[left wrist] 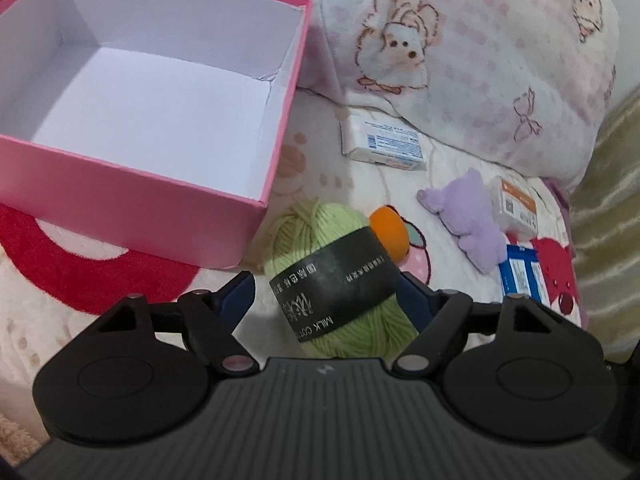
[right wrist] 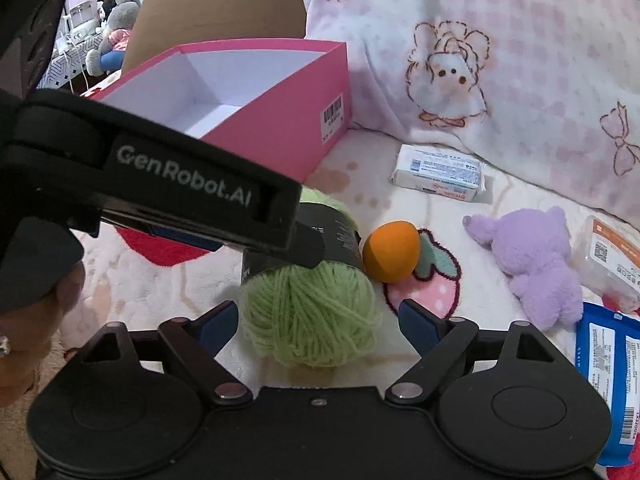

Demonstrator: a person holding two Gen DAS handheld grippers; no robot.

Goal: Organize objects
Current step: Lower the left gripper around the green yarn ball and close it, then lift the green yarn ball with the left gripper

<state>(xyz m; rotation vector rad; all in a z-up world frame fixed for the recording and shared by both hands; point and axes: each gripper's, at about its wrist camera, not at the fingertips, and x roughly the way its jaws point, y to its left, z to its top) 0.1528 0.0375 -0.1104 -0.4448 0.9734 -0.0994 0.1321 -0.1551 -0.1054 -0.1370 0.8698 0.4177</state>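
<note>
A green yarn ball with a black paper band lies on the patterned bedspread, just right of an empty pink box with a white inside. My left gripper straddles the yarn with its jaws apart; a gap shows at the left pad, while the right pad sits against the band. In the right wrist view the same yarn ball lies between the jaws of my right gripper, which is open, with room on the right side. The left gripper's finger reaches in over the yarn's far end.
An orange ball touches the yarn's far right. Further right lie a purple plush, a white wrapped pack, a small orange-and-white box and a blue packet. A pink blanket is heaped behind. A hand shows at left.
</note>
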